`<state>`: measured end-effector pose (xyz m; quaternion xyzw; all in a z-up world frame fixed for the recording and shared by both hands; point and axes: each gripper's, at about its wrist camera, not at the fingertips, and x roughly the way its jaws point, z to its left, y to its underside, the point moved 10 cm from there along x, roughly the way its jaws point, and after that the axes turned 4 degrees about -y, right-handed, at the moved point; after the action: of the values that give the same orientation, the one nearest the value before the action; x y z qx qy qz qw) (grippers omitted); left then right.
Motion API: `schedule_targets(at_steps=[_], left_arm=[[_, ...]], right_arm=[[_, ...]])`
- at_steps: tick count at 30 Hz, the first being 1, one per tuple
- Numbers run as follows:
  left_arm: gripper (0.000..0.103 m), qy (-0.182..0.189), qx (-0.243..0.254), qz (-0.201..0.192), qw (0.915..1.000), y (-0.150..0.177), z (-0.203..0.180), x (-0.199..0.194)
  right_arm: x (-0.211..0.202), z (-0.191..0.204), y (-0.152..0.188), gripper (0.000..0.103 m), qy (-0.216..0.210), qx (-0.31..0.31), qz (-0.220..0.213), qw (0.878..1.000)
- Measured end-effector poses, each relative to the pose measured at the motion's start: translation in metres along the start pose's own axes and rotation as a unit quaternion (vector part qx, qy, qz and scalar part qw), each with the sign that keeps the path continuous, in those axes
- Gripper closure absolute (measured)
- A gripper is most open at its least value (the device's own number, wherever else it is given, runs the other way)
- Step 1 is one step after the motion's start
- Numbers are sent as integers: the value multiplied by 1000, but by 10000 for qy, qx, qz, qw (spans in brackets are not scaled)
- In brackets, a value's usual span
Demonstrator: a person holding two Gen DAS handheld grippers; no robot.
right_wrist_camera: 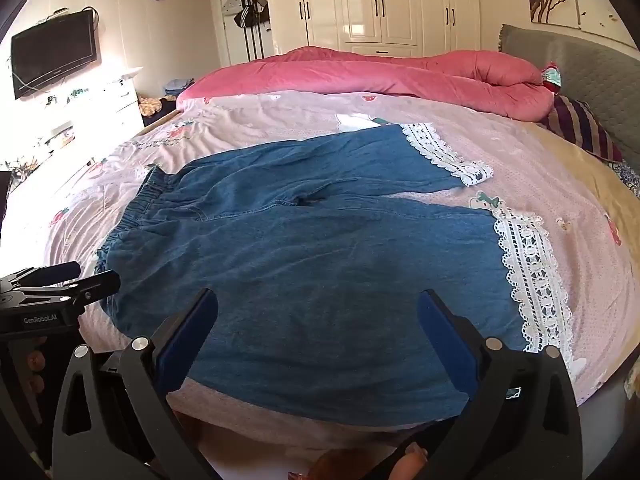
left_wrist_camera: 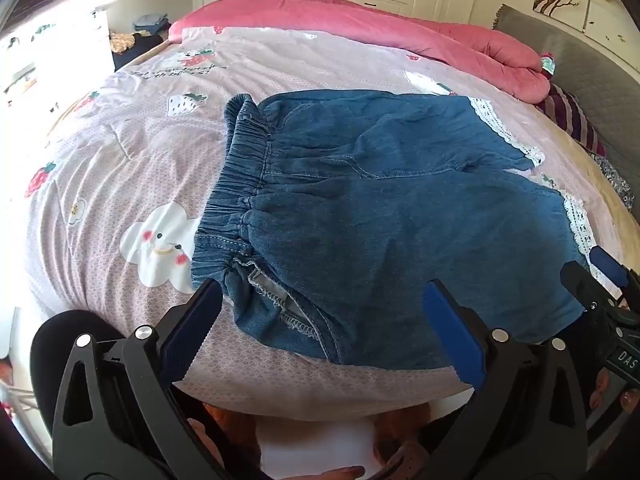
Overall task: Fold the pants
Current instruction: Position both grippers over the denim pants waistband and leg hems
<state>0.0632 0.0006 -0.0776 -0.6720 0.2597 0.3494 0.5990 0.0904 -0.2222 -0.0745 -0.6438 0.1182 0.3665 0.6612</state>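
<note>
Blue denim pants lie flat on the bed, elastic waistband to the left and white lace hems to the right. My left gripper hovers open over the near waist corner, nothing between its fingers. My right gripper stands open above the near leg, clear of the cloth. Each gripper shows at the edge of the other's view: the right one at the near leg's hem, the left one by the waist.
The bed carries a pink printed sheet and a rolled pink quilt at the back. A grey headboard and a striped pillow are at the right. A TV and wardrobes stand beyond.
</note>
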Motion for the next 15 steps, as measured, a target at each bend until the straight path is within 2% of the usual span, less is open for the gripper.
schedule_targets(at_steps=[8,15], left_arm=[[8,-17,3,-51,10000,-4,1,-2],[8,-74,68,-77,9999,-2,-2,-3]], right_arm=[[-2,5,-2,4,-26,-42,-101,9999],[0,10,-1,4,60,-153,6,9999]])
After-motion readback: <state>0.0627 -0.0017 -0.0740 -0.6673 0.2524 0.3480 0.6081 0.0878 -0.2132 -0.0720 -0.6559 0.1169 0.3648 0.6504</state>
